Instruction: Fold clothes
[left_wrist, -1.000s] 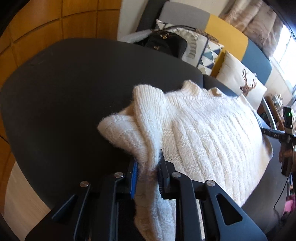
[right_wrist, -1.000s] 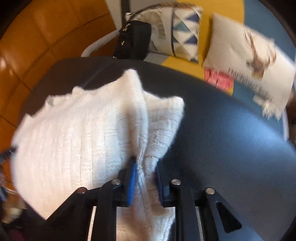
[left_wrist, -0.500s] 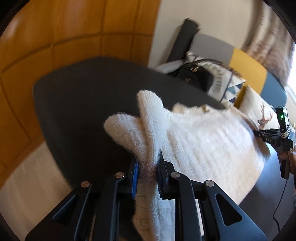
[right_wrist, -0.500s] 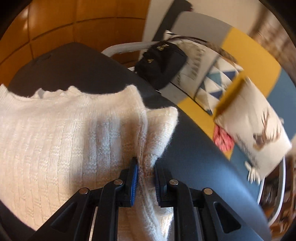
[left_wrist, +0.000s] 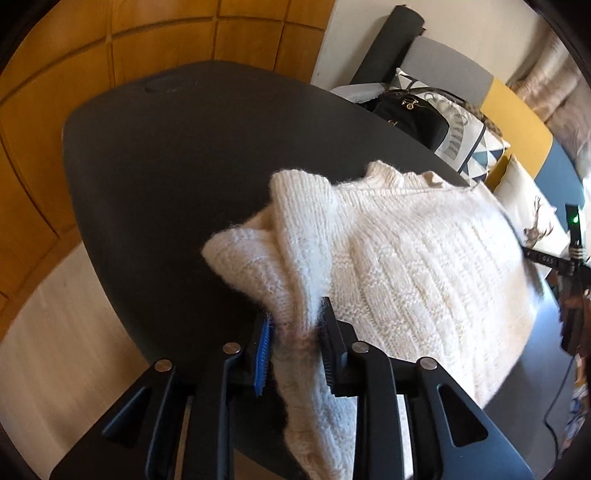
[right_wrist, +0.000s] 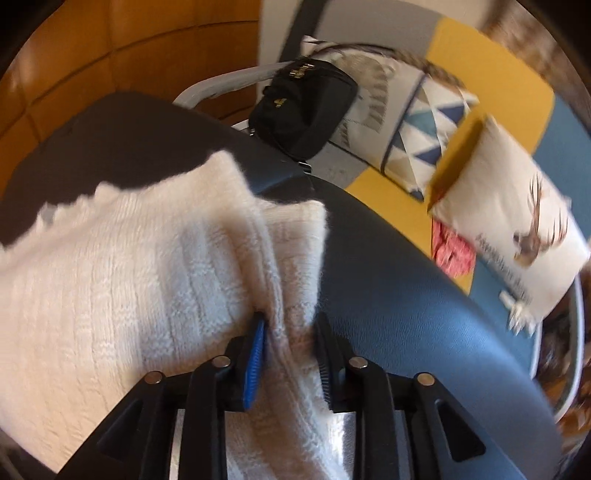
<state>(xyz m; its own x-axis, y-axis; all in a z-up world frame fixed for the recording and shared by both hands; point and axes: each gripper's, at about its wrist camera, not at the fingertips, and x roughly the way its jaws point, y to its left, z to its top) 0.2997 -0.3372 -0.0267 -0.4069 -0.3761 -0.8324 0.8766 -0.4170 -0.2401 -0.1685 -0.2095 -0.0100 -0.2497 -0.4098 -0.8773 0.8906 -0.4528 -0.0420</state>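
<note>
A cream knitted sweater (left_wrist: 406, 258) lies spread on the dark round table (left_wrist: 166, 147), with a side fold raised at its left edge. My left gripper (left_wrist: 295, 325) stands at that fold; its jaws are opening and the bunched knit sits loose between the pads. In the right wrist view the sweater (right_wrist: 129, 277) fills the left half of the picture on the same table (right_wrist: 388, 295). My right gripper (right_wrist: 290, 325) is at its right-hand fold, its jaws are also opening, and the fabric between them is slack.
A black bag (right_wrist: 303, 107) and patterned cushions (right_wrist: 509, 206) rest on a yellow, blue and grey sofa beyond the table's far edge. Wooden wall panels (left_wrist: 166, 40) rise behind. Pale floor (left_wrist: 55, 332) shows at the lower left. The right-hand device with a green light (left_wrist: 573, 221) sits at the sweater's far side.
Both pairs of jaws have widened off the knit they were pinching. Before that, each hand swung sideways with its fold of the sweater, and the background shifted in both views.
</note>
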